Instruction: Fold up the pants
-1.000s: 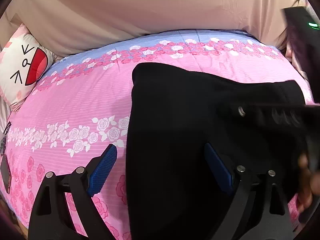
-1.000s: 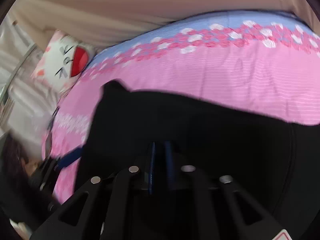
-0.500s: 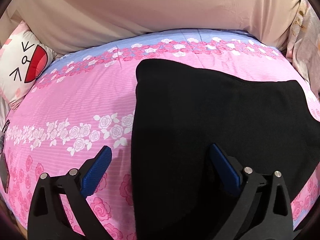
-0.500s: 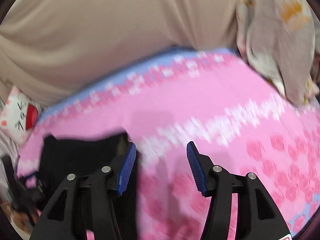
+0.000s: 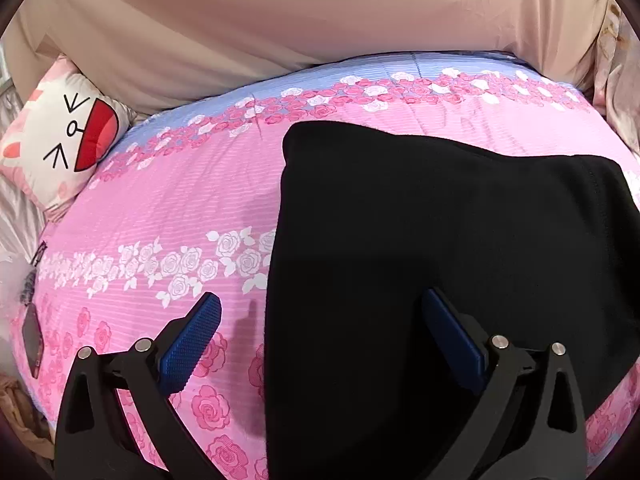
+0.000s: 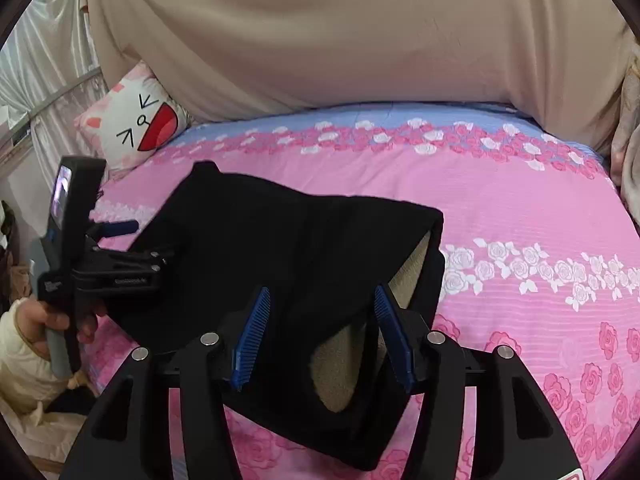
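Observation:
Black pants (image 5: 440, 260) lie folded on the pink rose bedspread (image 5: 180, 208). My left gripper (image 5: 320, 340) stands wide open, one finger over the bedspread and the other over the pants' left part, with nothing gripped. In the right wrist view the pants (image 6: 280, 240) show beige fleece lining (image 6: 340, 368) at their near right corner. My right gripper (image 6: 324, 336) is open just above that corner and its pads do not press the cloth. The left gripper (image 6: 140, 242) shows at the pants' left edge, held by a hand (image 6: 56, 316).
A cartoon-face cushion (image 5: 60, 140) leans at the bed's far left. A beige sheet (image 5: 320, 20) hangs behind the bed. A dark flat device (image 5: 32, 340) lies at the left bed edge. A pale blanket (image 6: 628, 160) sits at the right. Open bedspread (image 6: 520, 208) extends right of the pants.
My right gripper went from shut to open, left the pants, swung out to the right and now hovers over their near right corner. My left gripper opened a little wider and stayed put.

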`<state>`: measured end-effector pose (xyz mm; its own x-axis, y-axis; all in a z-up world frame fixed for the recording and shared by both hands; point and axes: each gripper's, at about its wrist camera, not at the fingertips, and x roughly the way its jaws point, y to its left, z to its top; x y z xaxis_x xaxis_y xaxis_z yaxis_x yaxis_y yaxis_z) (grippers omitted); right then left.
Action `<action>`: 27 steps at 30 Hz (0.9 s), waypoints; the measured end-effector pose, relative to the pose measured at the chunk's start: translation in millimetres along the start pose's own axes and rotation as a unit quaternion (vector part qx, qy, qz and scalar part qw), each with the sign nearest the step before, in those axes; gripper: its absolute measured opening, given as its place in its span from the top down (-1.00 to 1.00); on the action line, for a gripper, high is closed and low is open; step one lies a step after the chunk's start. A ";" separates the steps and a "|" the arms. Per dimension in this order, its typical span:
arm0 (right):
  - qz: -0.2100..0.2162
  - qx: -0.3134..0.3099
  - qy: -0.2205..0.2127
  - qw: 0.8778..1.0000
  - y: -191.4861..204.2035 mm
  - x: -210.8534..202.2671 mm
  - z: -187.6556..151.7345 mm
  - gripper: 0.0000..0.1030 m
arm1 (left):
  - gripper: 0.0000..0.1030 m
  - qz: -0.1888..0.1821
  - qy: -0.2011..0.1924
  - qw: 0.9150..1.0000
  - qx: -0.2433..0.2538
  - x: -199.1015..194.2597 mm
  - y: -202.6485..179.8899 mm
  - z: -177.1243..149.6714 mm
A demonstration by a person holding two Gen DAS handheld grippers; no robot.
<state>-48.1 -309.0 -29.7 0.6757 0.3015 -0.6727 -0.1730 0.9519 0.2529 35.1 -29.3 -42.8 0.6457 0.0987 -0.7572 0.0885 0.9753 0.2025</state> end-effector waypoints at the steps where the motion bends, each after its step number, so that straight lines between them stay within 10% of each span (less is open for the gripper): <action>1: 0.021 0.046 -0.020 0.998 -19.0 -10.3 -1.3 -0.05 | -0.91 0.002 0.000 1.000 0.001 -0.5 -0.4 0.2; 4: -0.029 0.109 -0.056 0.992 -59.6 -27.5 -3.1 -0.04 | -0.91 0.003 0.001 1.000 0.001 -0.9 0.2 -1.2; 10: -0.111 0.000 -0.008 0.994 -39.8 0.5 -1.6 -0.01 | -0.91 0.008 0.002 1.000 0.001 0.6 -2.3 0.2; 19: -0.047 -0.099 0.014 0.994 19.1 11.0 2.5 -0.01 | -0.91 0.007 0.006 1.000 -0.007 1.2 -0.5 -0.5; 27: 0.103 0.016 0.086 0.991 -27.9 40.0 12.5 0.04 | -0.91 0.003 0.005 1.000 -0.011 1.8 -0.2 -1.0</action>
<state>-7.2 -324.2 -55.1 0.4958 0.4961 -0.7128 -0.2696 0.8681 0.4168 35.4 -29.1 -44.8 0.6384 0.1065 -0.7623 0.0676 0.9788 0.1934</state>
